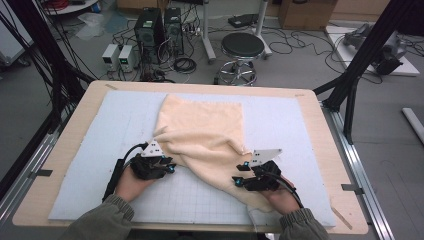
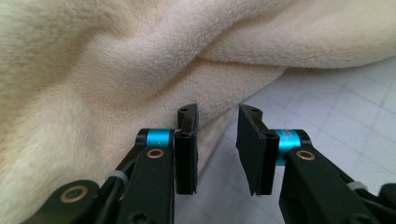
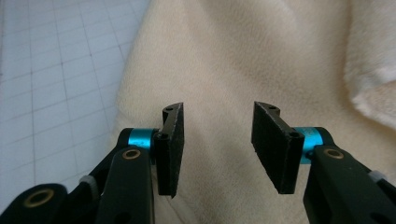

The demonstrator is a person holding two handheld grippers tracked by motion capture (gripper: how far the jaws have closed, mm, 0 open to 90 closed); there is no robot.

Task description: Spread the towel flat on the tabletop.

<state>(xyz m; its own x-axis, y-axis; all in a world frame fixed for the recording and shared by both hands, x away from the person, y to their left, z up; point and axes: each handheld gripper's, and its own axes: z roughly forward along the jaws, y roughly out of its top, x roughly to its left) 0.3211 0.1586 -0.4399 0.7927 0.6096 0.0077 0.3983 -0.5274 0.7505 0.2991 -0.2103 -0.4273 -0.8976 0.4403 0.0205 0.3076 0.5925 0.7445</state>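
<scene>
A cream fleece towel (image 1: pixel 205 130) lies crumpled on the pale gridded mat (image 1: pixel 100 150), its far part flat and its near part bunched in folds. My left gripper (image 1: pixel 170 167) sits at the towel's near left edge. In the left gripper view this gripper (image 2: pixel 217 112) is open with bare mat between its jaws, and a fold of the towel (image 2: pixel 140 60) lies just beyond the tips. My right gripper (image 1: pixel 239 180) is at the near right corner. Seen in the right gripper view, it (image 3: pixel 219 109) stands open just above the towel (image 3: pixel 224 56), gripping nothing.
The mat covers most of a wooden table (image 1: pixel 50 165). Beyond the far edge stand a black stool (image 1: pixel 242 47), computer towers (image 1: pixel 150 30) and loose cables on the floor. Black frame posts (image 1: pixel 372 45) rise at both sides.
</scene>
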